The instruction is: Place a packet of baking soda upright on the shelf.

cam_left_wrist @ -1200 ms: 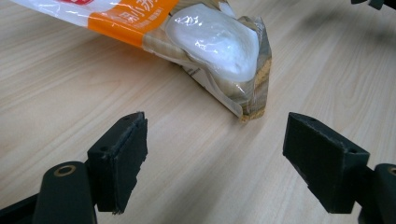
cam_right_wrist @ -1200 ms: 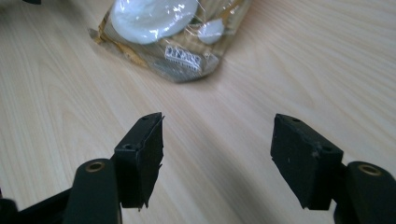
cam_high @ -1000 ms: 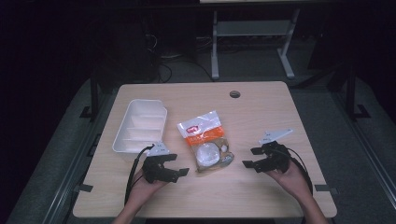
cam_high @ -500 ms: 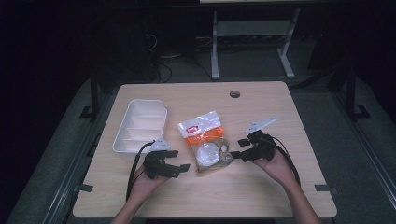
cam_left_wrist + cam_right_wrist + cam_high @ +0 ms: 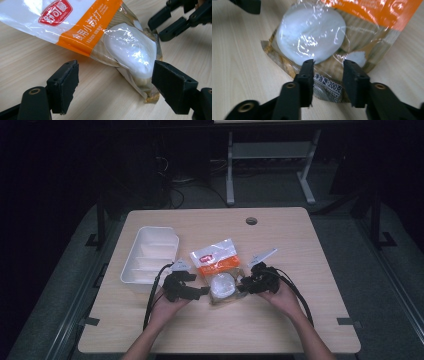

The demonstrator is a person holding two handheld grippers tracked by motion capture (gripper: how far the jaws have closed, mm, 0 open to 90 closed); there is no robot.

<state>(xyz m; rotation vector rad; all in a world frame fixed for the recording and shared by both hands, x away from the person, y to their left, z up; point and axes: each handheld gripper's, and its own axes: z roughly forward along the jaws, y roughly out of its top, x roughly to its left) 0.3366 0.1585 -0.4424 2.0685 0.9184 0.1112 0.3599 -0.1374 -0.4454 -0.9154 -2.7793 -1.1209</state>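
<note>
A clear and orange snack bag (image 5: 216,265) with a round white bun inside lies flat mid-table. My left gripper (image 5: 202,291) stands open at the bag's left lower side. In the left gripper view its jaws (image 5: 115,68) straddle the bag's (image 5: 100,32) bottom corner without pressing it. My right gripper (image 5: 242,286) is at the bag's right lower side. Its jaws (image 5: 328,63) have just been closing and stand half apart, with the bag's (image 5: 312,35) sealed bottom edge between them and no visible squeeze.
A white divided tray (image 5: 131,270) sits at the left of the wooden table (image 5: 280,235), just beyond my left hand. A cable hole (image 5: 251,221) is near the far edge. Beyond the table a metal stand rises from a dark floor.
Both hands have moved inward to the bag, the right one from well off to its right. The right jaws have narrowed around the bag's bottom edge.
</note>
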